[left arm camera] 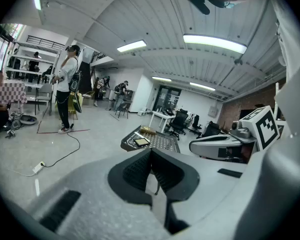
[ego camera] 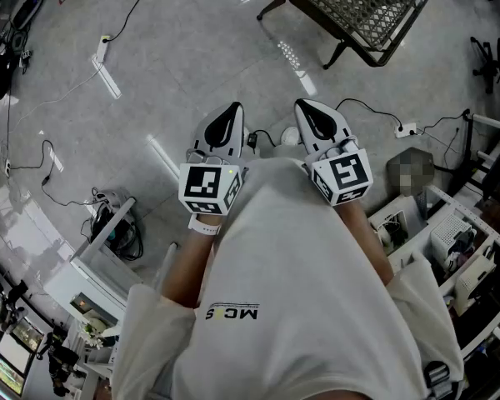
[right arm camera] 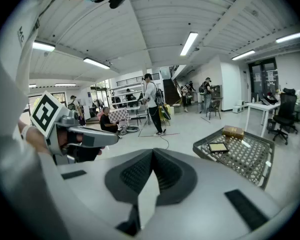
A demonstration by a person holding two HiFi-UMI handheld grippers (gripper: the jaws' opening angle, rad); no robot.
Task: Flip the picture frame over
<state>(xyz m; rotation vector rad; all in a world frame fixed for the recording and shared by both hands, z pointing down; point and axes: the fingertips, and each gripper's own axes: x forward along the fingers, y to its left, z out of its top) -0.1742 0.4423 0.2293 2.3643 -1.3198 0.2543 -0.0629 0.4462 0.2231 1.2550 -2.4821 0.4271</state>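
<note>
The picture frame (right arm camera: 218,147) is small and dark-edged with a tan face. It lies flat on a black mesh table (right arm camera: 250,159) a few steps ahead, beside a brown box (right arm camera: 233,131). The left gripper view shows the same picture frame (left arm camera: 140,141) on the mesh table (left arm camera: 160,144). In the head view the mesh table (ego camera: 375,11) sits at the top edge. My left gripper (ego camera: 231,117) and right gripper (ego camera: 310,113) are held side by side close to my chest, far from the table. Both are shut with nothing between the jaws.
Cables and a power strip (ego camera: 105,55) run across the grey floor. A shelf unit (ego camera: 108,240) stands at my left and desks with equipment (ego camera: 450,232) at my right. A person (left arm camera: 67,89) stands far off, another sits (right arm camera: 109,120), and office chairs (left arm camera: 179,123) stand beyond the table.
</note>
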